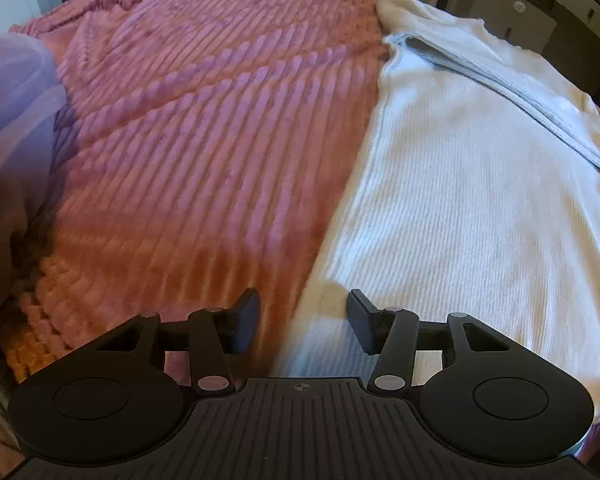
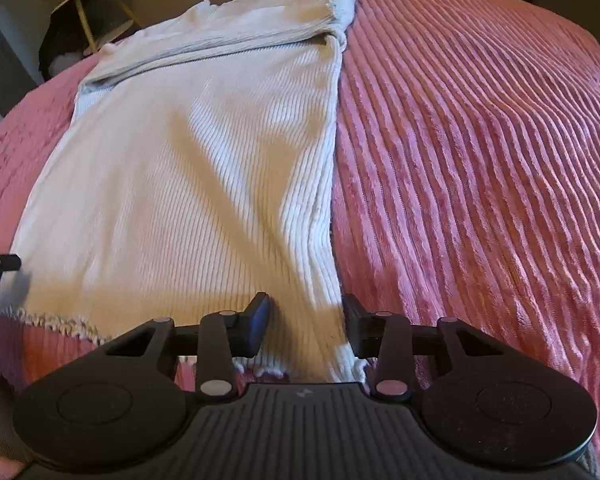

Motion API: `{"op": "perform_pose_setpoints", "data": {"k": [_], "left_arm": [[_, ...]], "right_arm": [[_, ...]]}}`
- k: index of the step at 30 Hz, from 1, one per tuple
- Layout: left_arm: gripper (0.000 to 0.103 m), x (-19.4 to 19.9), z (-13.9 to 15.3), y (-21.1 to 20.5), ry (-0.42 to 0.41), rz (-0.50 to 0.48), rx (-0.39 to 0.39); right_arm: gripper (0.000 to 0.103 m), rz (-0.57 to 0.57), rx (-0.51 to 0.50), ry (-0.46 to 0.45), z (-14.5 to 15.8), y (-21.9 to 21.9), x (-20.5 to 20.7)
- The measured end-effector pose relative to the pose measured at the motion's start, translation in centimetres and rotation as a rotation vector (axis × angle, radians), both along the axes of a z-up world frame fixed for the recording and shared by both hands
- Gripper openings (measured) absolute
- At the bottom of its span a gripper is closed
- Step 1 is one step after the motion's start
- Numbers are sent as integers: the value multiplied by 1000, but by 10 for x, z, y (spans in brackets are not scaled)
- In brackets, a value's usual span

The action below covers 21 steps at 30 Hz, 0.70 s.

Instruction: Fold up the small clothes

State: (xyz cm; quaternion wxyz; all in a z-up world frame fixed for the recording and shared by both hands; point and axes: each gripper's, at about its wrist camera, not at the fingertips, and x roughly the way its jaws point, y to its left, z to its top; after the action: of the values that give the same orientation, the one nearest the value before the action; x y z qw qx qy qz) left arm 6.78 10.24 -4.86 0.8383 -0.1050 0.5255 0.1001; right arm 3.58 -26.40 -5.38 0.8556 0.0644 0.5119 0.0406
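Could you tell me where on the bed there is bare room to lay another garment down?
Free: the pink ribbed blanket between the white ribbed top and the purple fabric, and the wide stretch right of the top. Crowded: the top's near hem, where the left gripper and right gripper stand.

Dim warm light, soft shadows across the fabric, slight blur, strong fisheye bending at edges.

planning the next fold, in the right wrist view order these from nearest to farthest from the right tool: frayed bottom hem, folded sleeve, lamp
1. frayed bottom hem, just left of the right tool, at the near edge of the white ribbed top.
2. folded sleeve, lying across the top's far end.
3. lamp, beyond the bed, upper left.
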Motion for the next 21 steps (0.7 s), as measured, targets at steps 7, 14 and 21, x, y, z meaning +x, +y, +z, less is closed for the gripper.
{"op": "perform_pose_setpoints", "data": {"k": [7,14,21], "left_arm": [[42,4,-7,8,75,-43,-93],[10,-4,-3,12,92,-126,-167],[10,-12,36,19,12,-216,-301]], "right_arm": [[19,25,-6,11,-3,3,-1],[9,44,29,2,3,-2,0],[8,-1,241,-29,19,-22,2]]}}
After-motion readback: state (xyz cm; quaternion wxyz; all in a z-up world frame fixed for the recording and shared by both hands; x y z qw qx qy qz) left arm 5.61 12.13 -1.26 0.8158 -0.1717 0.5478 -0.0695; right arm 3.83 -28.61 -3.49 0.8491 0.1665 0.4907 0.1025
